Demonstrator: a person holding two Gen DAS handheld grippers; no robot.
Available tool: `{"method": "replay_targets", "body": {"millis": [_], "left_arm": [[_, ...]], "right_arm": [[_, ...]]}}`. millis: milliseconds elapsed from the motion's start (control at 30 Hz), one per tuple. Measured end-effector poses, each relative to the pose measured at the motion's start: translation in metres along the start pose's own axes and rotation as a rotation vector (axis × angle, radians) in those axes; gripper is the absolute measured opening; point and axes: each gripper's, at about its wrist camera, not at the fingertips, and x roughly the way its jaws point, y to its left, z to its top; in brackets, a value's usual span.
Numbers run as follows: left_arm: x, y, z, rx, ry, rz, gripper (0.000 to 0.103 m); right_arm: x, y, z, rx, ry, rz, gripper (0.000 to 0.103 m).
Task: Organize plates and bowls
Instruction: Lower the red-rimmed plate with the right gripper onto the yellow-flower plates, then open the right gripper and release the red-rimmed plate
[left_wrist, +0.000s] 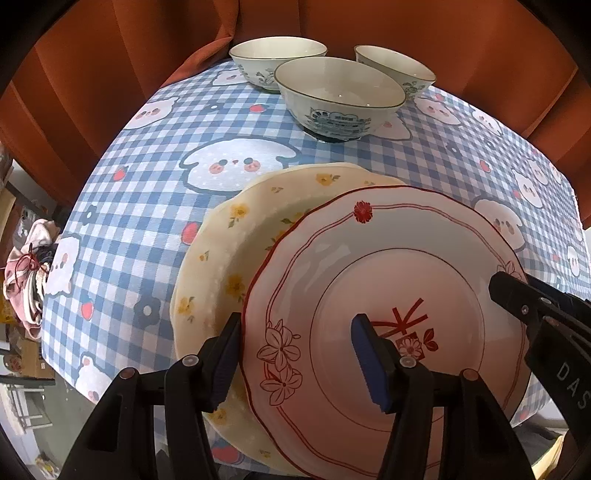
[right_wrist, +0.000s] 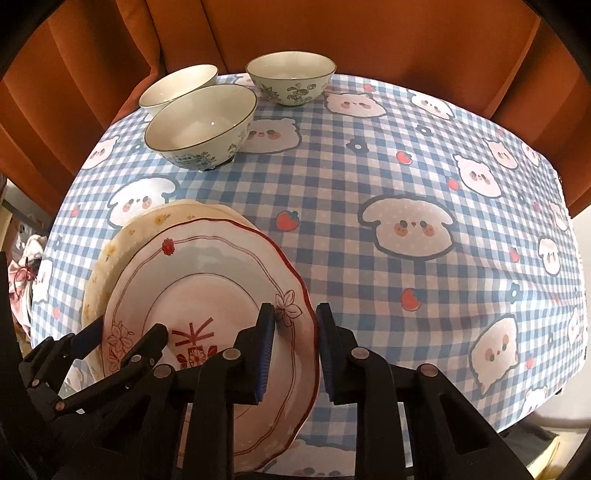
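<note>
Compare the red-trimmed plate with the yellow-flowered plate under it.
The red-trimmed plate is white with red line flowers and a red rim; the yellow-flowered plate is cream with small yellow blossoms. The red-trimmed plate lies on top, shifted off-centre; the yellow-flowered plate rests on the tablecloth. Both are round with wavy rims.

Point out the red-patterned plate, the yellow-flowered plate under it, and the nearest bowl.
red-patterned plate (left_wrist: 388, 280), left wrist view, on its bare centre well.
yellow-flowered plate (left_wrist: 221, 258), left wrist view, on its exposed left rim.
nearest bowl (right_wrist: 201, 114), right wrist view, on its inner wall.
</note>
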Motion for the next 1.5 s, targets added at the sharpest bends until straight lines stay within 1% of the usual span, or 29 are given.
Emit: {"method": "replay_targets", "body": {"millis": [233,500,733,1000,1133,1200,1333,1433,1500], "left_arm": [[-0.011,0.015,0.003,-0.027,-0.026,0.036,0.059],[-0.009,0.031,0.006,-0.051,-0.025,0.072,0.059],[-0.004,0.030,0.009,-0.021,-0.032,0.092,0.060],[-0.001,0.027,0.013,0.004,-0.051,0.117,0.060],[0.002,0.024,0.010,0.025,-0.079,0.131,0.065],[0.002,0.023,0.008,0.032,-0.092,0.130,0.067],[0.002,0.021,0.004,0.047,-0.113,0.118,0.073],[0.002,0.019,0.002,0.056,-0.123,0.115,0.078],[0.002,0.018,0.001,0.060,-0.121,0.104,0.084]], "right_arm": [[-0.001,0.010,0.003,-0.003,-0.002,0.042,0.026],[0.015,0.024,0.009,0.001,0.036,0.088,0.026],[0.027,0.029,0.013,0.012,0.055,0.077,0.028],[0.028,0.032,0.016,0.009,0.032,0.051,0.029],[0.028,0.037,0.012,-0.007,0.001,0.023,0.031],[0.027,0.040,0.009,-0.025,-0.022,0.006,0.031],[0.027,0.041,0.005,-0.040,-0.043,0.000,0.033],[0.026,0.044,0.003,-0.050,-0.051,-0.011,0.035],[0.026,0.043,0.002,-0.046,-0.056,-0.010,0.036]]}}
